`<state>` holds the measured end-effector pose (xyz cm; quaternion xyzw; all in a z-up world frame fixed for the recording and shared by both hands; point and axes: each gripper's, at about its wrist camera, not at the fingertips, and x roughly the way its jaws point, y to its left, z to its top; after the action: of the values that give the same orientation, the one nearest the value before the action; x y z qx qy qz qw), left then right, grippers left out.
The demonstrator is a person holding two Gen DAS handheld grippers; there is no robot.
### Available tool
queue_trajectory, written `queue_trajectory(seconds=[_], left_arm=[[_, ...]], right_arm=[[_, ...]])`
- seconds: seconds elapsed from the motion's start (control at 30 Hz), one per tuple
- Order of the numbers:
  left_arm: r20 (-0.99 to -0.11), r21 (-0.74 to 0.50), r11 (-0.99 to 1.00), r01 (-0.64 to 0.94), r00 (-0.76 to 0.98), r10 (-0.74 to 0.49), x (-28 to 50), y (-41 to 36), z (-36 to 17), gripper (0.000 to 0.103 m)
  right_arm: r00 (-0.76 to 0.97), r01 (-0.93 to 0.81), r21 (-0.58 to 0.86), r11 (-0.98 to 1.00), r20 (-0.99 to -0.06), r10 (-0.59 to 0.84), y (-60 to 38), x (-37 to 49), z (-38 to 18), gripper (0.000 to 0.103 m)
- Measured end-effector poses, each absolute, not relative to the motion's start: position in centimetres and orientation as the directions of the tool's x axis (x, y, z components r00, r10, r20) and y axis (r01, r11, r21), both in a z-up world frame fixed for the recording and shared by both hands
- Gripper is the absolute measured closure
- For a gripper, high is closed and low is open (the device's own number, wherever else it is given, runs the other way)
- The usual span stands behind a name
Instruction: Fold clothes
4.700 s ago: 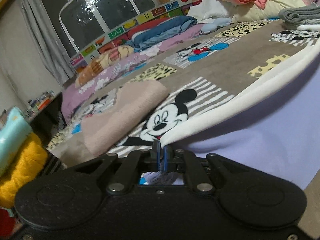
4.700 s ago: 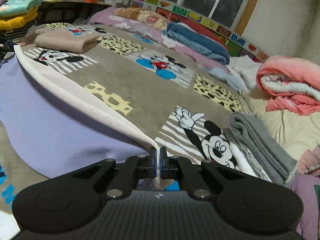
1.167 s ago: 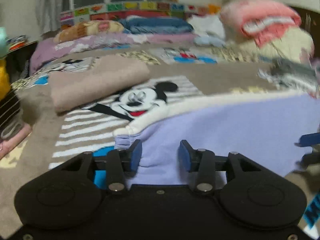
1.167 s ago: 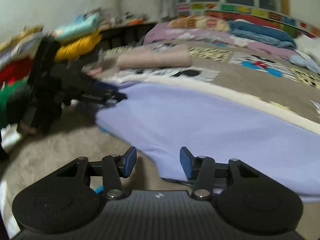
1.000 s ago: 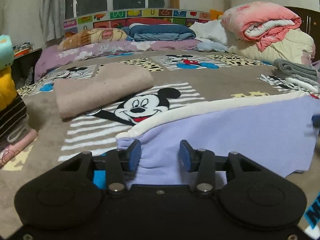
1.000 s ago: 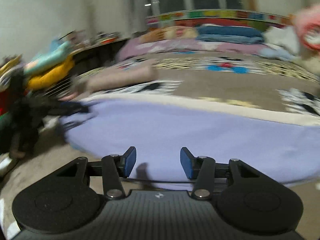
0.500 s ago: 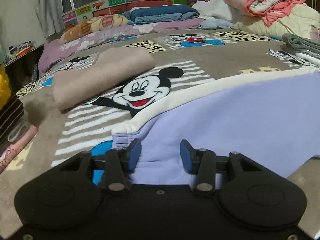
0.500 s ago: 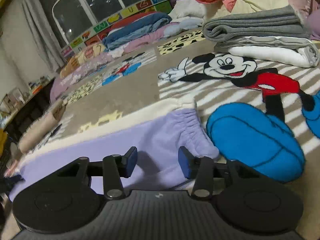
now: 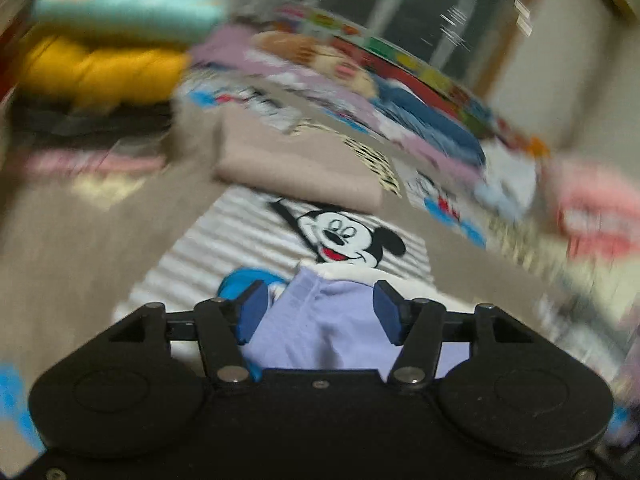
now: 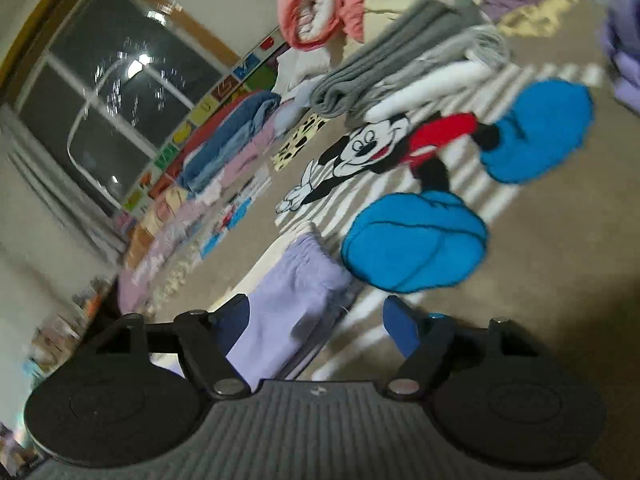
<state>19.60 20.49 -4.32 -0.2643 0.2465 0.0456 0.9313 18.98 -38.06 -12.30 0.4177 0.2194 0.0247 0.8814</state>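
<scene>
Now, left gripper (image 9: 320,310): wide open over lilac garment (image 9: 332,320).
Right gripper (image 10: 316,322): wide open, garment (image 10: 296,296) between fingers.
Writing: none legible.

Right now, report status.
Left gripper open. Right gripper open. Lavender fleece garment lies flat between both. Nothing blocking.

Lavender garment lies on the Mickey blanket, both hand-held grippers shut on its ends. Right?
Not quite. The lavender garment does lie on the Mickey blanket, but both wrist views show the left hand-held gripper and right hand-held gripper open, jaws spread around its ends.
</scene>
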Motion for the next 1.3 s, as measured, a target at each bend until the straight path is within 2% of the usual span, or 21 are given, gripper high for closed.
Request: queue_trajectory(seconds=[0.27, 0.47, 0.53, 0.87, 0.9, 0.93, 0.97, 1.0, 1.1, 1.3], left_arm=[[-0.490, -0.697, 0.651, -0.301, 0.863, -0.126, 18.4, 21.0, -7.1, 0.046], [-0.483, -0.812, 0.460, -0.360, 0.857, -0.182, 17.6, 21.3, -9.2, 0.046], [-0.503, -0.802, 0.454, -0.388, 0.849, -0.164, 17.9, 21.3, -9.9, 0.046], [-0.486, -0.759, 0.529, -0.380, 0.871, -0.070, 21.4, 20.8, -10.0, 0.046], [-0.487, -0.752, 0.534, -0.385, 0.872, -0.057, 21.6, 20.7, -10.0, 0.050], [-0.489, -0.747, 0.536, -0.392, 0.871, -0.043, 21.8, 20.5, -10.1, 0.068], [-0.490, -0.748, 0.528, -0.402, 0.871, -0.030, 21.9, 20.3, -10.2, 0.076], [-0.481, -0.755, 0.519, -0.400, 0.877, -0.024, 21.8, 20.1, -10.1, 0.079], [-0.454, -0.757, 0.527, -0.386, 0.891, 0.000, 21.7, 19.0, -9.3, 0.081], [-0.400, -0.671, 0.676, -0.303, 0.916, 0.014, 22.5, 13.9, -4.5, 0.082]], right_arm=[[0.892, 0.098, 0.777, 0.622, -0.345, 0.292, -38.4, 20.4, -12.9, 0.030], [0.891, 0.063, 0.821, 0.567, -0.303, 0.339, -39.1, 20.8, -13.1, 0.030], [0.891, 0.055, 0.828, 0.558, -0.293, 0.347, -39.3, 20.9, -13.2, 0.031], [0.875, 0.005, 0.827, 0.562, -0.275, 0.397, -39.9, 22.5, -13.3, 0.031], [0.875, 0.002, 0.831, 0.557, -0.271, 0.401, -40.0, 22.6, -13.3, 0.031], [0.875, 0.000, 0.835, 0.551, -0.267, 0.405, -40.1, 22.7, -13.4, 0.031], [0.875, -0.003, 0.841, 0.542, -0.260, 0.409, -40.3, 22.8, -13.4, 0.031], [0.875, -0.004, 0.849, 0.529, -0.253, 0.412, -40.5, 22.9, -13.5, 0.033], [0.878, -0.008, 0.876, 0.482, -0.225, 0.423, -41.3, 23.0, -14.0, 0.036], [0.880, -0.020, 0.918, 0.396, -0.172, 0.443, -42.5, 22.9, -14.7, 0.039]])
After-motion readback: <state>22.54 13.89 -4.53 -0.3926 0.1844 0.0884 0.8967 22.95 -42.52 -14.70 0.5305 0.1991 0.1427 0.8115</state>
